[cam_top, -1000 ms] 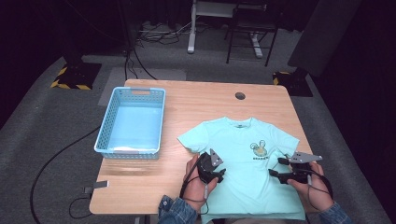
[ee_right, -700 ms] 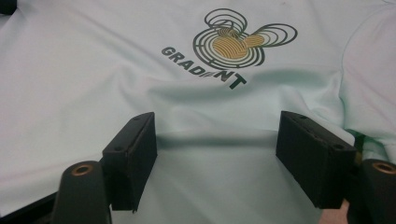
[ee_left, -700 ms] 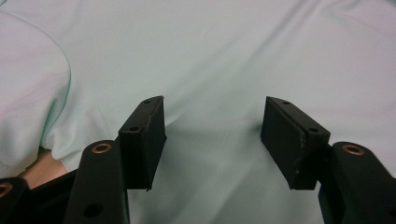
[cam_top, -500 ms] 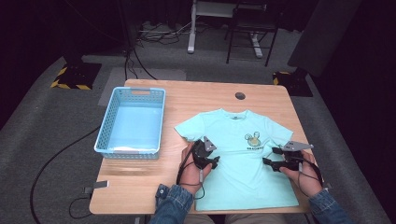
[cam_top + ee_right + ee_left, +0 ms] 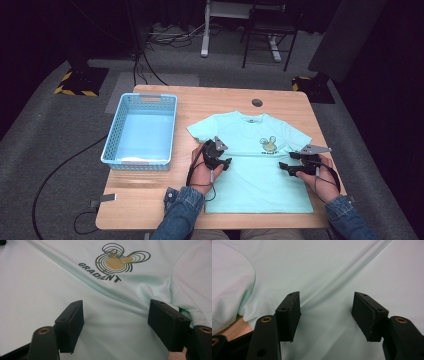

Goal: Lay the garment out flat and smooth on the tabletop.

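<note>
T-shirt (image 5: 255,165) lies flat, hem partly behind forearms; both grippers' jaws parted, empty.

A wooden tabletop (image 5: 210,100) with rounded corners carries two things. A light blue plastic basket (image 5: 142,131) with latticed walls stands along its left edge, reaching from near the far left corner to past the middle of that edge; its inside is bare. A mint green T-shirt (image 5: 250,175) lies spread flat, front up, over the right half, collar toward the far edge and hem close to the near edge. Its chest bears a round swirl print with a dark word beneath, and a long crease runs across it. A small dark round hole (image 5: 257,102) sits near the far edge, beyond the collar.
</note>
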